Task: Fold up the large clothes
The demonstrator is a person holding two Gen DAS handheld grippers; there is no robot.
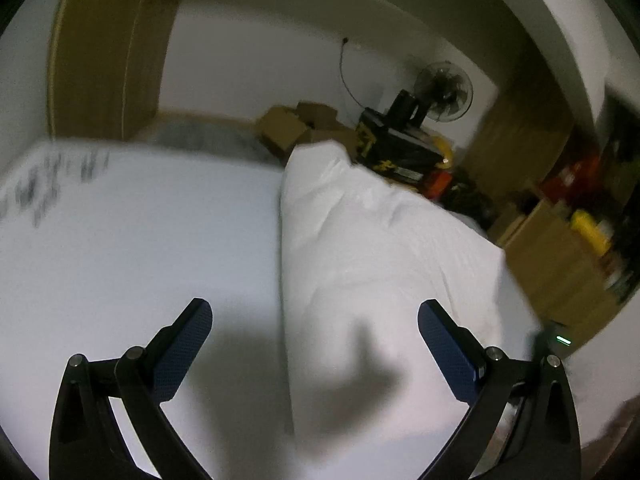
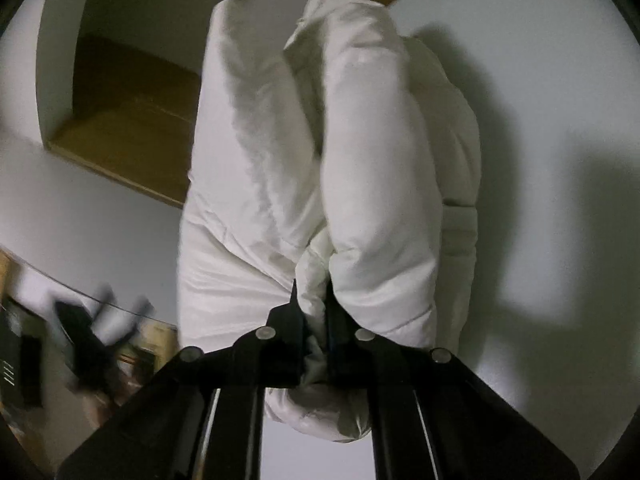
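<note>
Currently: R gripper [image 2: 311, 300] has its jaws pinched nearly together on a bunched fold of the white padded jacket [image 2: 360, 152]; fabric is squeezed between the pads and puffs out above and below the grip. Jacket looks quilted, thick, w/ two rolled lobes running away from the jaws. It lies on a white table [image 2: 540, 80]. Strong shadow of the garment falls on the surface to its right in the R wrist view.

L gripper [image 1: 316, 344] has its jaws spread wide, blue pads [image 1: 444, 344] exposed, nothing between them. It hangs above the table [image 1: 120, 240], w/ the jacket's [image 1: 380, 248] straight left edge running roughly up the middle of the L wrist view; garment covers the right half of the surface. Gripper shadow falls across jacket and table just ahead of the fingers. No contact w/ fabric that I can see.

Bkgd, L view: standing fan [image 1: 444, 92], cardboard boxes [image 1: 296, 124], black/yellow case [image 1: 396, 144], brown door [image 1: 104, 48]. Frame edges blurred.
</note>
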